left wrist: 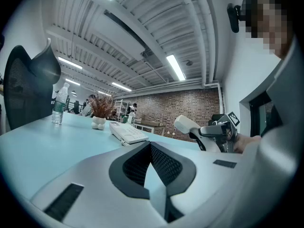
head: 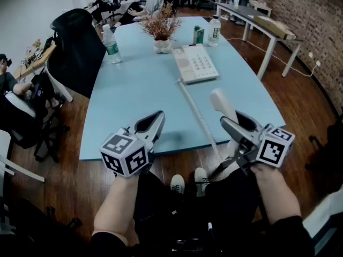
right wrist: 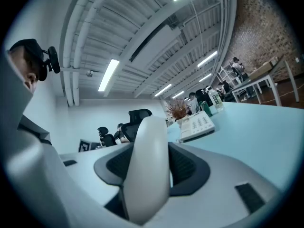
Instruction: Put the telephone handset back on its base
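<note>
The white telephone base lies far across the light-blue table, next to a vase of dried flowers. Its coiled cord runs back toward me to the white handset. My right gripper is shut on the handset and holds it upright over the table's near right edge; in the right gripper view the handset fills the space between the pads. My left gripper hovers over the near edge, shut and holding nothing. The left gripper view shows the base and the held handset.
A water bottle stands at the table's left edge. The vase of dried flowers, a green can and another bottle stand behind the base. A black office chair sits at the left. More desks line the brick wall.
</note>
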A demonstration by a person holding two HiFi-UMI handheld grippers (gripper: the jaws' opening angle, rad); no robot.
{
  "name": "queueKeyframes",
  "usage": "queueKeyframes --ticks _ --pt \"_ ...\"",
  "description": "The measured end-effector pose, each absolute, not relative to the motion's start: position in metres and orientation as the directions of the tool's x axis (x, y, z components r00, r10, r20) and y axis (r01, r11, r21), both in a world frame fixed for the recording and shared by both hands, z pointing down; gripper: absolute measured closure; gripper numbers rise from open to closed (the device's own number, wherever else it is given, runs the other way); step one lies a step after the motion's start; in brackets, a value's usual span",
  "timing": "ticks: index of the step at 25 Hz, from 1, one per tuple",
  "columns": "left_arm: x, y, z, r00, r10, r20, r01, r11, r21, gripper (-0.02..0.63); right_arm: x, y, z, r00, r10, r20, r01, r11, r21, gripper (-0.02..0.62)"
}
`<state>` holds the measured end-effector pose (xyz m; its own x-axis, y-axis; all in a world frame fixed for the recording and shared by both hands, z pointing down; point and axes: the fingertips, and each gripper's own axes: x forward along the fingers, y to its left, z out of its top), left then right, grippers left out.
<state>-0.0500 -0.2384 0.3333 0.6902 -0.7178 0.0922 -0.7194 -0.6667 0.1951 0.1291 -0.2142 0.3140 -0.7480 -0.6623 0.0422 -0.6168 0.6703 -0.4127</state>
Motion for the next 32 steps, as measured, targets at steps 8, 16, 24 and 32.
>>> queueKeyframes --ticks 8,16,24,32 --pt "-0.0503 -0.2393 0.334 0.688 -0.719 0.093 -0.721 -0.665 0.194 0.611 0.1289 -0.2147 0.3151 -0.749 -0.661 0.041 -0.615 0.671 -0.414 0.357" --pt "-0.0503 -0.2396 0.3347 0.688 -0.719 0.094 -0.721 -0.665 0.193 0.612 0.1291 -0.2151 0.3147 -0.749 -0.662 0.041 -0.616 0.672 -0.411 0.357" --pt "-0.0517 -0.2391 0.3352 0.687 -0.72 0.094 -0.722 -0.664 0.194 0.611 0.1295 -0.2138 0.3144 -0.749 -0.661 0.035 -0.613 0.673 -0.415 0.357" --pt "-0.0551 -0.2396 0.3327 0.683 -0.724 0.094 -0.726 -0.659 0.196 0.611 0.1294 -0.2137 0.3129 -0.747 -0.664 0.042 -0.618 0.669 -0.413 0.357"
